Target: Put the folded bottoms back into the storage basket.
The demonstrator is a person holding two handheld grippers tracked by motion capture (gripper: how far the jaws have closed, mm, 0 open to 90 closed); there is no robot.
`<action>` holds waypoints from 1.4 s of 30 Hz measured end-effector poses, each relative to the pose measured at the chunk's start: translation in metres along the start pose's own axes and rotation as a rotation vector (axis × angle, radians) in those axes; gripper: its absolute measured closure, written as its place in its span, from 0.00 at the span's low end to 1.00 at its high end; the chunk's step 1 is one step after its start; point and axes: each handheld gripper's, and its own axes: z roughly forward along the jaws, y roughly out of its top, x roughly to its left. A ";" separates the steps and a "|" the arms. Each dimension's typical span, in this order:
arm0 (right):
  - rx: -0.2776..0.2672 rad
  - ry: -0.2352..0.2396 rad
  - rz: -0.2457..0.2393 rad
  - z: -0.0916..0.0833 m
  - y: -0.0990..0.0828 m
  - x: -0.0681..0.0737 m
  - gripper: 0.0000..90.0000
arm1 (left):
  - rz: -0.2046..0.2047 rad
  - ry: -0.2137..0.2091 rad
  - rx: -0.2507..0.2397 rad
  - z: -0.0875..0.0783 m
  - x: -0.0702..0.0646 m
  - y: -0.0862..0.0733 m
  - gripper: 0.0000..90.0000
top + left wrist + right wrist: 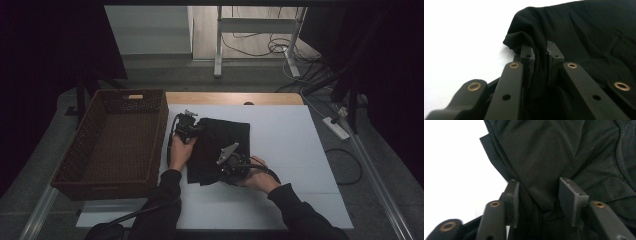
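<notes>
While folded flat on the white bench: black garment, mid-bench, just right of wicker basket.
Left gripper: at garment's far left corner, fingers pinched narrow on a cloth fold.
Right gripper: at garment's near edge, fingers wider, cloth bunched between them, grip not certain.

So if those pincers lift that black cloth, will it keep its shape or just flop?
Probably flop: the black cloth bunches into soft folds between the left gripper's jaws. It looks thin, likely light. Pushed, it would probably wrinkle rather than slide.
</notes>
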 end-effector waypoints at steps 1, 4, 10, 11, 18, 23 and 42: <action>0.005 -0.001 -0.008 0.000 0.001 0.000 0.63 | 0.000 0.000 0.000 0.000 0.000 0.000 0.87; 0.002 0.002 -0.003 0.001 0.002 -0.002 0.68 | 0.001 0.000 0.003 0.000 0.000 0.000 0.87; -0.010 -0.019 0.013 0.002 0.004 -0.006 0.86 | 0.002 0.003 0.004 0.000 0.000 0.000 0.88; -0.012 -0.013 0.022 0.002 0.004 -0.008 0.88 | 0.004 0.004 0.005 0.000 0.000 0.000 0.88; -0.050 0.028 0.108 0.002 0.001 -0.015 0.90 | 0.019 0.021 0.006 0.000 -0.003 0.001 0.90; -0.070 0.076 0.156 0.000 0.000 -0.021 0.91 | 0.020 0.033 0.009 0.000 -0.005 0.003 0.92; -0.253 0.156 0.179 -0.052 0.004 -0.020 0.92 | 0.071 0.043 -0.038 -0.046 -0.030 0.056 0.93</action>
